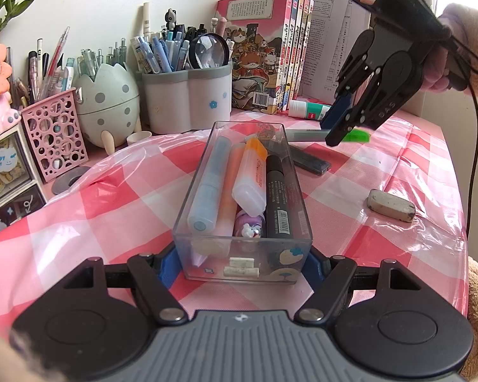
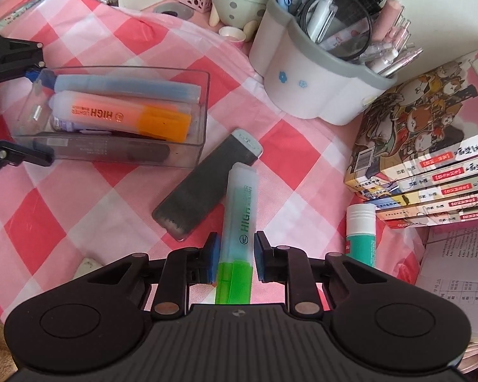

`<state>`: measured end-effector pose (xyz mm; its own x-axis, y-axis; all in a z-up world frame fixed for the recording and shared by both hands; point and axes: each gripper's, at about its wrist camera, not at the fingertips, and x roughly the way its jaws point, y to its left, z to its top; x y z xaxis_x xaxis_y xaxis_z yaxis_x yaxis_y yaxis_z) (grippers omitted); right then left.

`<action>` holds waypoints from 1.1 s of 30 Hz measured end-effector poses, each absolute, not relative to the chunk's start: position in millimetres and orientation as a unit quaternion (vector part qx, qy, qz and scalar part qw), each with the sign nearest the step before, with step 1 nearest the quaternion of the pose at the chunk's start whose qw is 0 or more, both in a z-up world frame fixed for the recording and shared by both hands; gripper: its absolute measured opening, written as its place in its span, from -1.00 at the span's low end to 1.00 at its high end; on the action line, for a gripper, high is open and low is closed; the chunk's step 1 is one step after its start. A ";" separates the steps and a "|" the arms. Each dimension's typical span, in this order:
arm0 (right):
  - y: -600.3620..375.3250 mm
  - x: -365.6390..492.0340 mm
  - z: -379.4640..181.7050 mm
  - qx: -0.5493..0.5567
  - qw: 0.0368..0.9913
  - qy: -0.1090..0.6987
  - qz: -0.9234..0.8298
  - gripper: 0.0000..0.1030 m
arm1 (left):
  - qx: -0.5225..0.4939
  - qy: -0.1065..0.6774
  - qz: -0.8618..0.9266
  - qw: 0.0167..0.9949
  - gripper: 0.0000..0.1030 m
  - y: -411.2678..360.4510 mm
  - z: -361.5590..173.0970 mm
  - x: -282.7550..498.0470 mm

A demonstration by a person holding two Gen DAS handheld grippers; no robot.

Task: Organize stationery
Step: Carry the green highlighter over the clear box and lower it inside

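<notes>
A clear plastic box (image 1: 192,191) lies on the pink checked cloth. It holds a blue highlighter (image 1: 208,184), an orange highlighter (image 1: 251,175), a black marker (image 1: 278,200) and a small purple item. My left gripper (image 1: 242,264) is shut on the box's near end, one blue pad on each side wall; in the right wrist view it (image 2: 22,114) sits at the box's left end. Beyond the box a green highlighter (image 2: 240,210) lies on the cloth. My right gripper (image 2: 236,256) points steeply down, its pads pressed against the highlighter's sides near the green cap.
A flat dark case (image 2: 207,184) lies beside the green highlighter. A grey eraser (image 1: 390,205) sits to the right, a glue stick (image 2: 361,235) by the stacked books (image 2: 430,165). A white pen pot (image 2: 318,86), an egg-shaped holder (image 1: 108,102) and a pink lattice holder (image 1: 54,133) line the back.
</notes>
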<state>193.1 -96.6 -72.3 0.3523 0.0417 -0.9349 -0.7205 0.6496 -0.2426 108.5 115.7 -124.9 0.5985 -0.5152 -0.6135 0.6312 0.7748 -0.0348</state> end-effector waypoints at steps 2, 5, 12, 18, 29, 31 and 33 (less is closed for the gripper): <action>-94.9 189.4 -65.5 -0.338 0.754 0.502 0.256 -0.59 | 0.093 0.311 -0.322 0.889 -0.06 115.7 -124.9 108.5; -93.2 184.6 -52.5 -0.339 0.761 0.488 0.261 -0.59 | 0.093 0.311 -0.322 0.889 -0.06 115.6 -124.9 108.5; -83.7 166.8 -19.9 -0.350 0.769 0.449 0.290 -0.59 | 0.093 0.311 -0.322 0.889 -0.06 115.6 -125.0 108.5; -61.3 150.1 -1.5 -0.367 0.756 0.418 0.345 -0.59 | 0.093 0.311 -0.322 0.889 -0.06 115.5 -125.0 108.4; 20.9 125.4 -22.5 -0.457 0.646 0.396 0.465 -0.59 | 0.094 0.311 -0.322 0.889 -0.06 115.7 -125.0 108.6; 27.8 125.9 -26.7 -0.469 0.631 0.398 0.473 -0.59 | 0.093 0.311 -0.322 0.889 -0.06 115.6 -125.0 108.6; 32.3 127.8 -31.0 -0.478 0.619 0.400 0.478 -0.59 | 0.093 0.311 -0.322 0.889 -0.06 115.5 -125.0 108.5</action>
